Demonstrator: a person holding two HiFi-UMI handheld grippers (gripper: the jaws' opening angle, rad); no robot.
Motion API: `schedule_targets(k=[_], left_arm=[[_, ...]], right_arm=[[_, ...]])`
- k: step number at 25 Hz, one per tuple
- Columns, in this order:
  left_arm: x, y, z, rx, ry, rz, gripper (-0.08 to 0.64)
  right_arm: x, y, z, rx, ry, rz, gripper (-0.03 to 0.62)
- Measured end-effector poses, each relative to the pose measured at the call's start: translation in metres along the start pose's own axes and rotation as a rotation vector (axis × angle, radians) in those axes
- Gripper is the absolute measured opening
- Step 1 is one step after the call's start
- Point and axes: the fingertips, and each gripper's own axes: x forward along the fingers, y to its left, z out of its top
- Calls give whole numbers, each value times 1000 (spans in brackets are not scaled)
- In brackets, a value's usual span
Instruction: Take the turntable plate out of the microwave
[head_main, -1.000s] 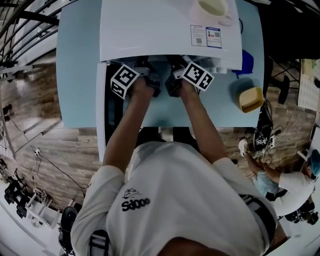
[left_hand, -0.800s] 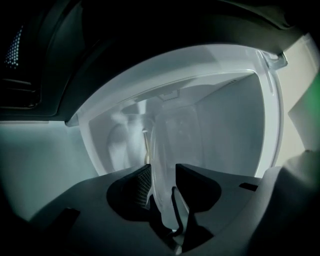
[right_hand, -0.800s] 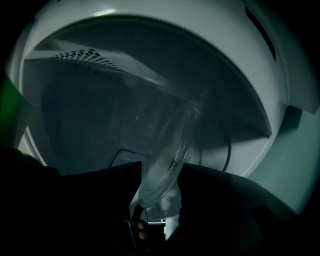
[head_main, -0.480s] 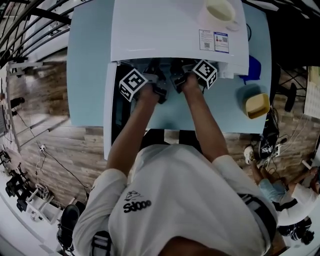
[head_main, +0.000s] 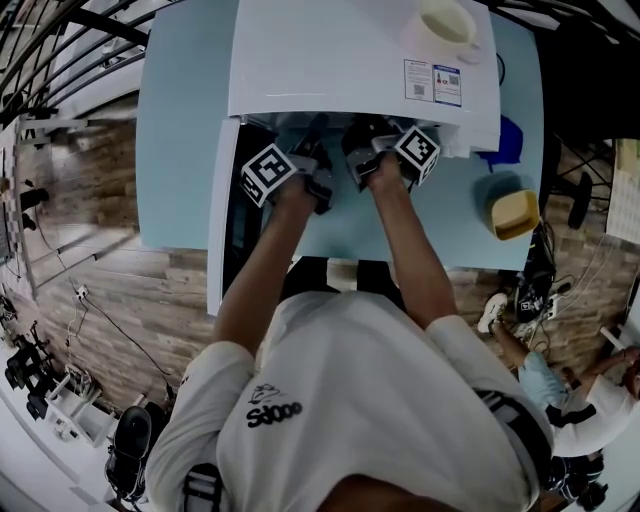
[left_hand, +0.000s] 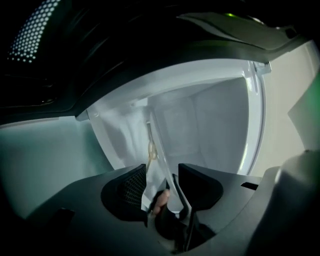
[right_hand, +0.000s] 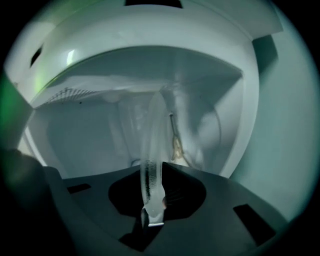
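Observation:
The white microwave (head_main: 340, 60) stands on the pale blue table (head_main: 180, 150), its door (head_main: 218, 220) swung open at the left. Both grippers reach into the cavity side by side. The clear glass turntable plate (left_hand: 150, 142) shows edge-on in both gripper views. My left gripper (left_hand: 161, 176) has the plate's rim between its pads, which touch it, and the jaws have just been opening a little. My right gripper (right_hand: 152, 186) has just closed and is shut on the thin rim of the plate (right_hand: 152, 135). In the head view the left gripper (head_main: 305, 165) and right gripper (head_main: 365, 152) sit under the microwave's front edge.
A cream cup (head_main: 447, 25) rests on top of the microwave. A yellow container (head_main: 514, 212) and a blue object (head_main: 508, 135) lie on the table to the right. A person (head_main: 545, 375) crouches on the floor at the lower right.
Both grippers have stayed at the microwave's opening. The right gripper's marker cube has rolled a little. The person on the floor has shifted.

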Motion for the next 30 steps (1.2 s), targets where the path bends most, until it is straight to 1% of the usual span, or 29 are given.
schedule_targets(k=[3,5,8,11,14,16,20,25,28,30], left_arm=[[0,0,7,7,-23,-3,198],[0,1,8,5,-34,-1,198],[-4,5,7,-6,-45,23,197],[-11,8,2,6,-40,31,192],[-21,11,-10,22,7,40,146],[-27,13,-17,28,30,48,95],[-43,11,-26,31,51,42,91],[-73,9,-40,7,55,24,84],[-87,2,-47,39,50,-3,81],[-97,-9,-49,67,27,-35,76]], right_arm=[[-6,4,-13,-19,34,-8,25],[-13,3,-20,-22,48,5,25],[-26,3,-24,-23,43,10,26],[-39,2,-26,-40,34,3,25],[-50,4,-33,-53,26,-2,26],[-59,3,-37,-53,13,-6,26],[-75,2,-49,-64,-7,-9,26],[-99,7,-70,-91,-19,19,26],[-116,9,-78,-105,-9,33,26],[-126,13,-82,-112,5,48,26]])
